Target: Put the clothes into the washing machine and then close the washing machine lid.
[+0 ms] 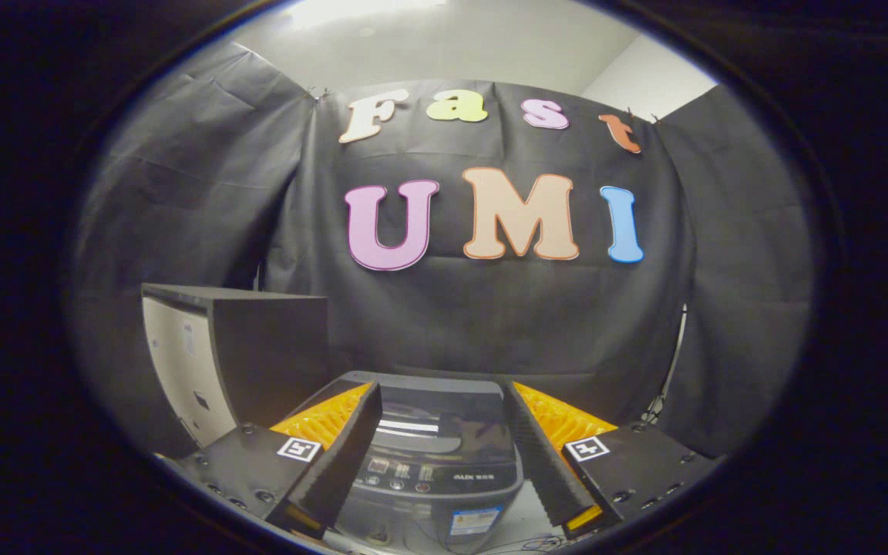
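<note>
Gripper view: the gripper (438, 451) hangs with its two fingers spread wide and nothing between them but open air, aimed at a top-loading washing machine (432, 455) that sits just ahead of and below the fingertips, framed in the gap between them. The machine's lid (432, 408) looks shut — a dark, glossy, smoked panel lying flat across the top, with a bright streak of reflected light on it — though the fisheye angle is low and a slight opening could not be ruled out. No clothes can be picked out ahead of the fingers, so whether they are already inside the drum cannot be told; if the lid is indeed down and the load is in, the task would be at or near its end, and if not, everything remains to be done. Nearer the tool than the lid runs the control panel (413, 476), a smooth strip with small round buttons, above a rounded plastic body carrying a sticker. Beyond the left finger stands a boxy cabinet (220, 362) — flat, hard-edged, dark on the face turned toward the machine, pale on its side panel. Behind it all hangs the booth's wall (521, 331), matte black cloth, creased and draped in soft folds.
</note>
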`<state>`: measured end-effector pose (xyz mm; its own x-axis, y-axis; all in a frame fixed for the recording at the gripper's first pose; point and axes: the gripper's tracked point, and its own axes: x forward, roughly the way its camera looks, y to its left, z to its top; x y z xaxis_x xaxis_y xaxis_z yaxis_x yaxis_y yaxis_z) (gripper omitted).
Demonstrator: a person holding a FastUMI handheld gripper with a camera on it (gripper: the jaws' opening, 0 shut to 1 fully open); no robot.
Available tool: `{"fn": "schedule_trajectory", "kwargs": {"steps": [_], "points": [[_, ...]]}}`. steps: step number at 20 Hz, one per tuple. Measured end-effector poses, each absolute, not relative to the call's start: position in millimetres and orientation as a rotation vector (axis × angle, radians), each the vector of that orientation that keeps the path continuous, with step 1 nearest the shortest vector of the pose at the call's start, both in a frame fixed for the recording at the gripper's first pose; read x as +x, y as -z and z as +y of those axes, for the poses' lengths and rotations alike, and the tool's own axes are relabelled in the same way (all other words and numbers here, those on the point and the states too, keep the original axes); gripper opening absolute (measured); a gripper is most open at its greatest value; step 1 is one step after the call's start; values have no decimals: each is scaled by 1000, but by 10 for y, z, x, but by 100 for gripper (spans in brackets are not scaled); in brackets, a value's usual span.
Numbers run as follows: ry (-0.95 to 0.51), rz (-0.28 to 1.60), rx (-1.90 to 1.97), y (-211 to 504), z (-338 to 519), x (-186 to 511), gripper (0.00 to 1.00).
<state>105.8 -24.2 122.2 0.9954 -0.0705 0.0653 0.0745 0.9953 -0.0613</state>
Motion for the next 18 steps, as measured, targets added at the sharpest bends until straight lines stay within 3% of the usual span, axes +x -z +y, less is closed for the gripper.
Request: {"fn": "schedule_trajectory", "kwargs": {"steps": [9,18], "points": [[95,-43,-32,-644,-315,293,99],[42,-21,26,-136,-123,105,99]]}}
